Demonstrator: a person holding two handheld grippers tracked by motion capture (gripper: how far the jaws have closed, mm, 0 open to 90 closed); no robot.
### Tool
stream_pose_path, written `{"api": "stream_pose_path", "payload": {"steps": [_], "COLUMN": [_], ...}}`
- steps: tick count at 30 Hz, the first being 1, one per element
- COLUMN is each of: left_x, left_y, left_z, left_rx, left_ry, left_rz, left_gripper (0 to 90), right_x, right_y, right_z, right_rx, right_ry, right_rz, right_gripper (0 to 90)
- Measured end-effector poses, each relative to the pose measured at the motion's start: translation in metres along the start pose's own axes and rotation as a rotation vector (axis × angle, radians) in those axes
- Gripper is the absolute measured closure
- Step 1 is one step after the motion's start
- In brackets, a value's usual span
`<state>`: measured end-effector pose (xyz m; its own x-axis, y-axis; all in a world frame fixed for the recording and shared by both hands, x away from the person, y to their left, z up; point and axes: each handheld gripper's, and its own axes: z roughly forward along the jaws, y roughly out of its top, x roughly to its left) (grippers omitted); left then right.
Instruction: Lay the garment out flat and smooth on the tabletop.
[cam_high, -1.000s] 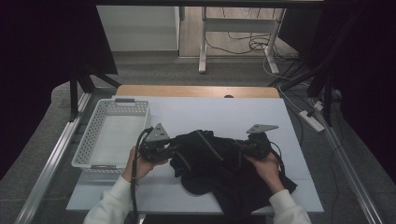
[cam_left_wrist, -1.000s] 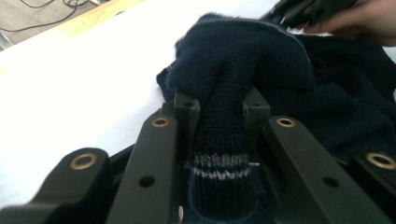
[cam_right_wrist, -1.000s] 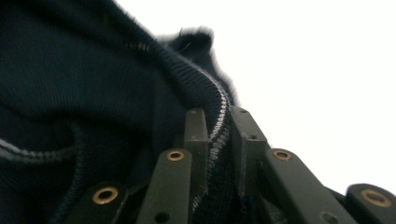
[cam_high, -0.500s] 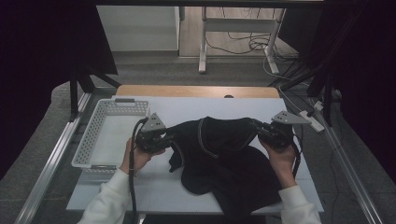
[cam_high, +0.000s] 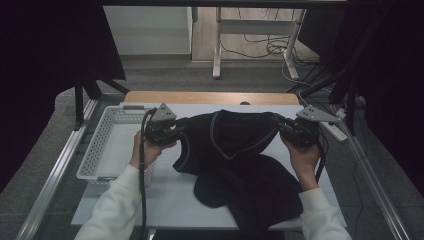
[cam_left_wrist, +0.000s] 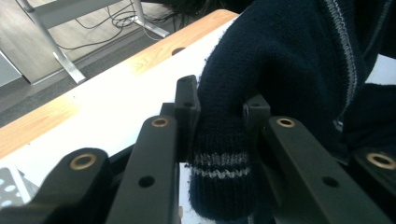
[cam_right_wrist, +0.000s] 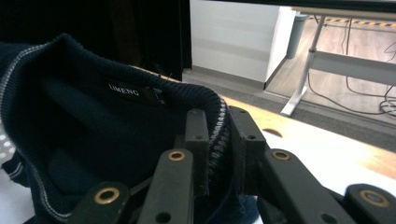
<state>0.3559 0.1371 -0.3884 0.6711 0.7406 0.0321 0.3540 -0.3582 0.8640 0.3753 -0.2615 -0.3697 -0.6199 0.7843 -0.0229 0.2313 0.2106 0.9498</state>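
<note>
Above the white desk (cam_high: 165, 200), stretched between two hand-held grippers: dark knit sweater (cam_high: 235, 150), cuff pinched in left hand-held gripper (cam_left_wrist: 222, 119), striped collar clamped in right hand-held gripper (cam_right_wrist: 217, 135), lower folds resting on desk beside basket (cam_high: 107, 145).

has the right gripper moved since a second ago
Yes. The right gripper, shut on the dark sweater, has shifted outward to the table's right edge and toward the far wooden strip.
</note>
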Motion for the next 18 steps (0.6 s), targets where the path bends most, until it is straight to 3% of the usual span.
{"api": "stream_pose_path", "payload": {"steps": [6, 15, 17, 18], "left_x": [0.01, 0.039, 0.045, 0.047], "left_y": [0.007, 0.029, 0.029, 0.027], "left_z": [0.005, 0.018, 0.026, 0.031], "left_rx": [0.004, 0.034, 0.057, 0.081], "left_ry": [0.026, 0.097, 0.12, 0.13], "left_rz": [0.001, -0.016, -0.034, -0.05], "left_gripper": [73.1, 72.3, 68.9, 62.7], "right_x": [-0.003, -0.011, -0.015, -0.017], "right_y": [0.008, 0.03, 0.033, 0.032], "right_z": [0.01, 0.042, 0.056, 0.062], "right_rx": [0.006, 0.01, 0.019, 0.021], "right_ry": [-0.016, -0.036, -0.032, -0.02], "right_rz": [-0.01, -0.006, 0.006, 0.012], "right_gripper": [78.5, 78.1, 71.8, 62.6]}}
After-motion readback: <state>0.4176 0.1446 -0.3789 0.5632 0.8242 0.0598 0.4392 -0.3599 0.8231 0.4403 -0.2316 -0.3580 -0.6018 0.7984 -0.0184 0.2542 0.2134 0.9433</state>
